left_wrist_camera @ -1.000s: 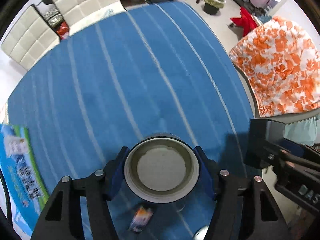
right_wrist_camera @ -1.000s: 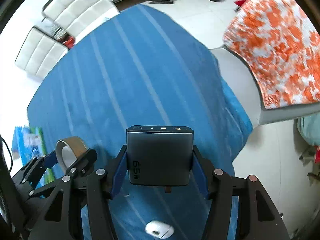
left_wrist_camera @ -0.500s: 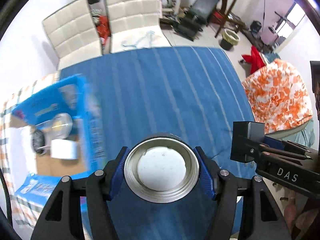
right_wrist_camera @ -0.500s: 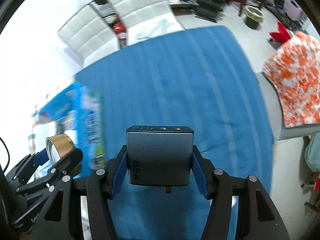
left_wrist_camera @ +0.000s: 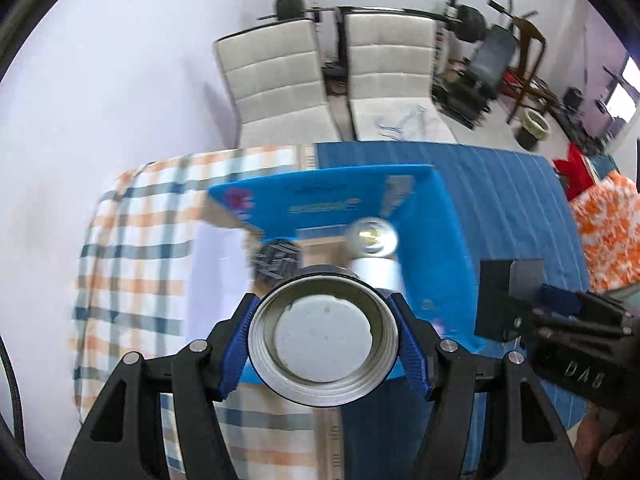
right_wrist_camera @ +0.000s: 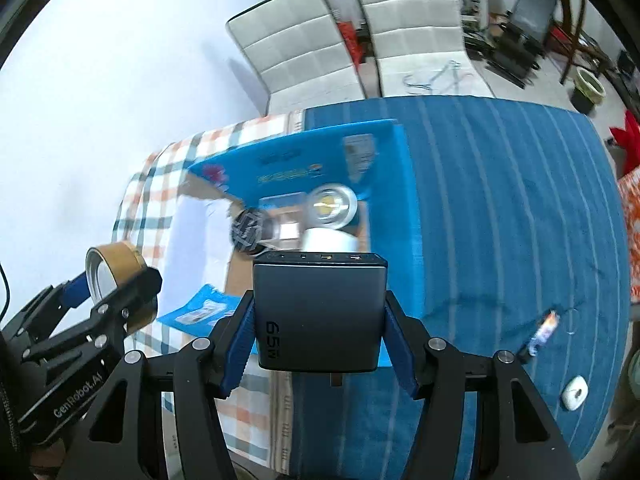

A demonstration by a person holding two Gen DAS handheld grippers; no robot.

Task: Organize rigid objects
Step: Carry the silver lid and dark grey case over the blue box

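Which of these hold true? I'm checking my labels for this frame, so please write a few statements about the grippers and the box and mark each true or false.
1. The left gripper holds a round gold-sided metal lid. True.
2. The right gripper is open. False: it is shut on a dark grey rectangular charger marked 65W.
3. The open blue cardboard box holds nothing. False: several items lie inside.
4. A small white oval object lies on the blue striped cloth. True.

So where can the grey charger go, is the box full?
The open blue cardboard box is crowded at its far end by a shiny round tin, white cylinder and dark patterned disc. Its near floor looks bare, as does the blue striped tablecloth right of it.
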